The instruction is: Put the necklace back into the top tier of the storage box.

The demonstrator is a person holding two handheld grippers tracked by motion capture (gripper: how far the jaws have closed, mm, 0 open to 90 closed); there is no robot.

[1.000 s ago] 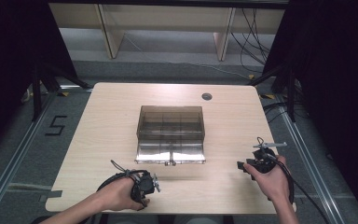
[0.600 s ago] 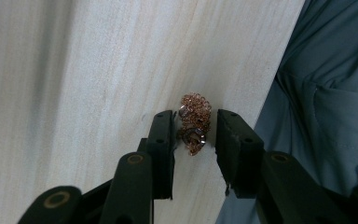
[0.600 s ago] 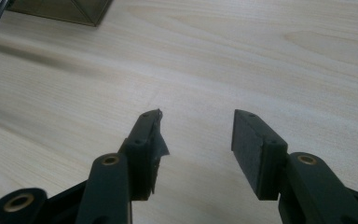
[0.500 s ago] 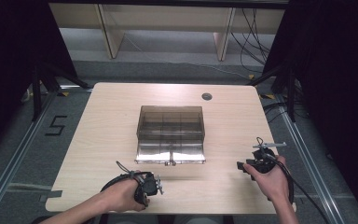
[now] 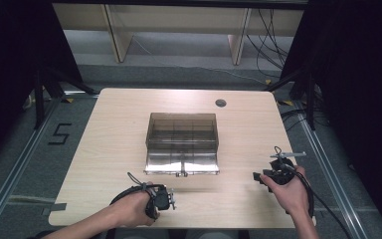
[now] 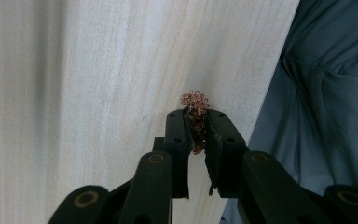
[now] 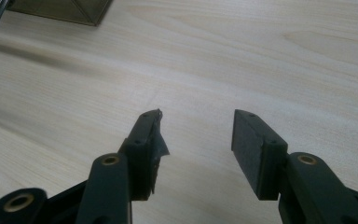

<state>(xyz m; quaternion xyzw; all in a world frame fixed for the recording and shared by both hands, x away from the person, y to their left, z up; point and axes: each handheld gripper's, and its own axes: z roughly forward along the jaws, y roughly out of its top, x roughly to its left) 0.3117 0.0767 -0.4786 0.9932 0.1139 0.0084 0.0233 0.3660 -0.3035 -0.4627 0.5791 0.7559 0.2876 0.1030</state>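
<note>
Since the earlier frames the left gripper (image 6: 196, 128) has just been closing its fingers (image 6: 178, 135), and now they're pinched on a small coppery wire tangle (image 6: 195, 103), kind of a scrunched little ball of fine coils. Most of the tangle sits squeezed between the pads, with a puff of it sticking out past the tips. From the high view the left hand (image 5: 134, 209) has barely shifted along the near edge of the surface (image 5: 114, 144); the right hand looks like it hasn't moved.

In the left gripper view the tangle hangs over pale wood grain close to the surface's edge, with grey-blue cloth just past that edge.

Right gripper (image 7: 196, 135) is the opposite story: fingers spread wide, nothing between them, bare wood underneath. One pad has a ragged, peeling bit of black lining at its tip. In the high view it sits in the right hand (image 5: 291, 191) at the near right part of the surface, well apart from the left one.

Between and beyond both hands, roughly mid-surface, there's a smoky see-through box (image 5: 181, 144) with dividers inside. Its corner pokes into the top left of the right gripper view. A small round grommet (image 5: 221, 103) sits farther back.
</note>
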